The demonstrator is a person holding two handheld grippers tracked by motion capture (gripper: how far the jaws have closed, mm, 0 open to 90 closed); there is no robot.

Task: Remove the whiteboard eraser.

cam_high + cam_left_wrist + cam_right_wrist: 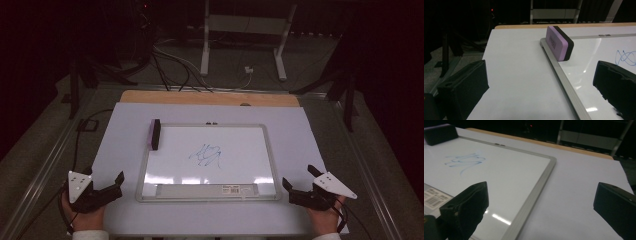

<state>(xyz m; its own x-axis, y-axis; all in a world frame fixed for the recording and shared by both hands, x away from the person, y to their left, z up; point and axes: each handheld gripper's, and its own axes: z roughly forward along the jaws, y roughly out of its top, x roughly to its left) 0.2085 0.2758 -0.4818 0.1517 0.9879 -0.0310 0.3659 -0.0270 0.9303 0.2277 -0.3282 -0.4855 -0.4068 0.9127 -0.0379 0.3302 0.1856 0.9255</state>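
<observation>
A whiteboard [260, 135] with a grey frame lies flat in the middle of the table, with a blue scribble [206, 155] near its centre. A purple eraser with a black felt side [155, 134] stands on its edge at the board's far left corner, also seen as the eraser [559, 42] and the eraser [439, 133]. My left gripper [118, 182] rests open on the table left of the board, its jaws wide apart. My right gripper [300, 180] rests open just right of the board's near corner. Nothing sits between either pair of jaws.
The table [125, 125] has a white top and a wooden far edge [210, 98]. A barcode label [239, 188] sits on the board's near tray. Beyond the table are cables [170, 65] on the floor and a white stand [245, 30].
</observation>
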